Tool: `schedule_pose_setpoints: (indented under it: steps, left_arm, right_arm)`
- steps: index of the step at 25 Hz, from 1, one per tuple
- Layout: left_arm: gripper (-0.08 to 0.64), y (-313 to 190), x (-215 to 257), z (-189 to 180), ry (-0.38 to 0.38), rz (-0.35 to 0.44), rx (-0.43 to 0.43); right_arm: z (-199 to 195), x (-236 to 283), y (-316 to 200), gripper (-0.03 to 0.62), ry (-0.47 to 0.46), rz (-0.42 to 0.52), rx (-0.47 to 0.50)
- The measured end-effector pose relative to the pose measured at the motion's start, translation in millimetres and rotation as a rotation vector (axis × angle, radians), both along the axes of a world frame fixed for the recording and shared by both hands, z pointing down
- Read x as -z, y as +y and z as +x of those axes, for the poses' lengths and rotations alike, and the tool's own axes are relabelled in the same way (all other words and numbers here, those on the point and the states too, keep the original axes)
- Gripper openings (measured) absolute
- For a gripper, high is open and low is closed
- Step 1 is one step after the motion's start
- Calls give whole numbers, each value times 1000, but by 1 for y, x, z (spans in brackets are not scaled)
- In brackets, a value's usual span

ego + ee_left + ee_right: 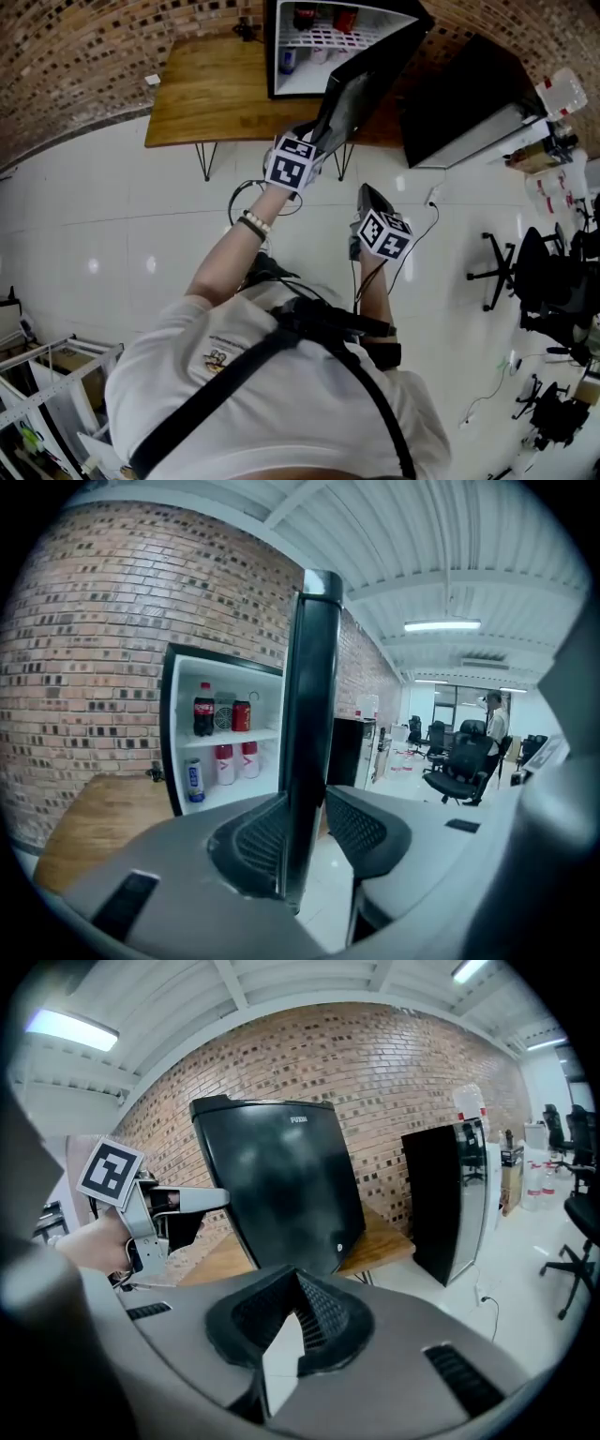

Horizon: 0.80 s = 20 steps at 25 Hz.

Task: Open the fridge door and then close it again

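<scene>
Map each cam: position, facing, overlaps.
Head view: on the person's head, facing steeply down at the open black mini fridge on the brown wooden table; torso, both forearms, left claw, right claw show.
Left gripper view: on the left claw, facing the glossy black fridge door edge-on between its jaws, drink bottles and cans beyond; only the claw shows.
Right gripper view: on the shut, empty right claw, facing the door's outer face; the left claw and its hand show.
Shared: all see the door.

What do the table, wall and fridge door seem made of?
The table looks wooden: brown, visible grain, matte. The wall is bare brick, rough, mortar joints showing. The door has a glossy black skin, faintly reflective; painted metal or plastic, can't tell.
</scene>
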<state>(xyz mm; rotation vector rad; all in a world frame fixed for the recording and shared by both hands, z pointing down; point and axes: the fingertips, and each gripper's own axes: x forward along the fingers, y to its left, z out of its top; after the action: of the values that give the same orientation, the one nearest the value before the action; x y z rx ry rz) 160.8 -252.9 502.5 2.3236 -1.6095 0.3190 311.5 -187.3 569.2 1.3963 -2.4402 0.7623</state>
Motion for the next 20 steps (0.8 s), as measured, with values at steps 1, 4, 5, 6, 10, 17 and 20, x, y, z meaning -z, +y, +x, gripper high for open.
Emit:
schedule_pose_setpoints:
  steps: [1, 4, 5, 6, 10, 17, 20]
  left_arm:
    - [127, 6, 1, 14, 7, 0, -11]
    - [121, 22, 2, 60, 26, -2, -49]
    - [118, 25, 2, 77, 34, -5, -62]
    - [115, 28, 3, 95, 42, -7, -74]
    - [109, 34, 4, 153, 74, -17, -108]
    - [91, 30, 4, 229, 98, -34, -172]
    - [81, 26, 3, 254, 96, -40, -200]
  right_arm:
    - [7, 1, 6, 15, 4, 1, 2]
    - [37, 2, 22, 15, 16, 1, 3]
    - [50, 3, 26, 17, 20, 3, 0]
    - [64, 4, 30, 15, 24, 5, -6]
    - [111, 6, 43, 15, 22, 10, -36]
    - [163, 10, 53, 15, 5, 15, -82]
    - [178, 10, 55, 15, -2, 15, -102]
